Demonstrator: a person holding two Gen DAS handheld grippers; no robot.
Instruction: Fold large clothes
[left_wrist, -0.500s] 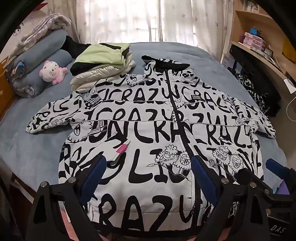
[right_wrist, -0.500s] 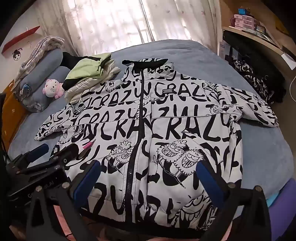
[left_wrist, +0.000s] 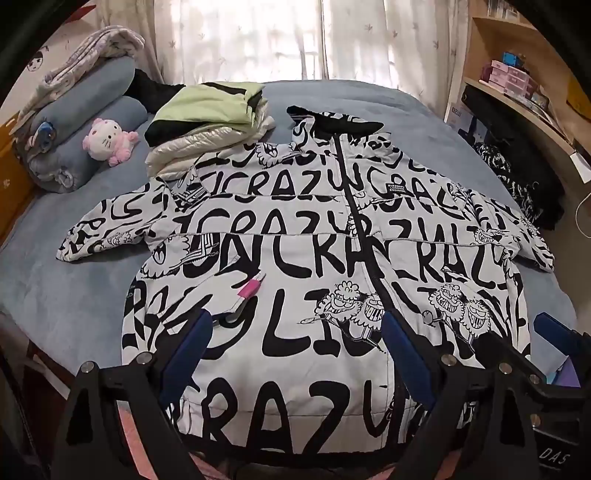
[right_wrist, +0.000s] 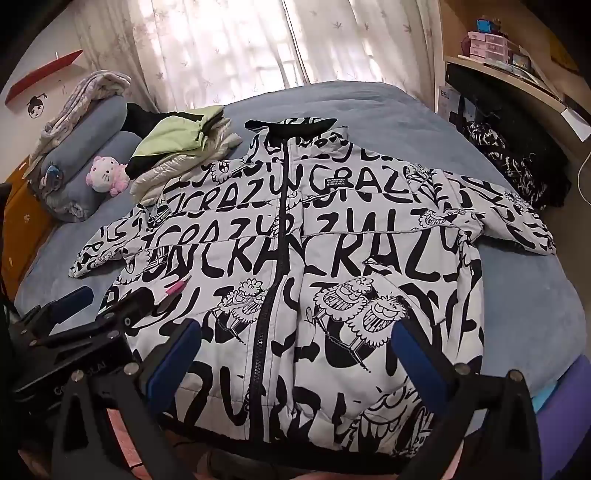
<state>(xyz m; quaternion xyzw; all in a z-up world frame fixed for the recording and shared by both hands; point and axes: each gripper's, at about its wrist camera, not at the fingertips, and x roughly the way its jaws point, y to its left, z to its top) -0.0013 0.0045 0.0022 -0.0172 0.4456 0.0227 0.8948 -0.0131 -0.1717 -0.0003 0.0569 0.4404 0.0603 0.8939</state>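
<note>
White-and-black jacket (left_wrist: 314, 266) spread flat ahead, zip running straight away, hem nearest; left gripper (left_wrist: 295, 354) and right gripper (right_wrist: 295, 358) both spread wide, empty

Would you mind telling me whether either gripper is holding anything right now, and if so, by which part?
Nothing is held. The left gripper and right gripper both hover open above the jacket, which lies spread flat on the bed.
</note>
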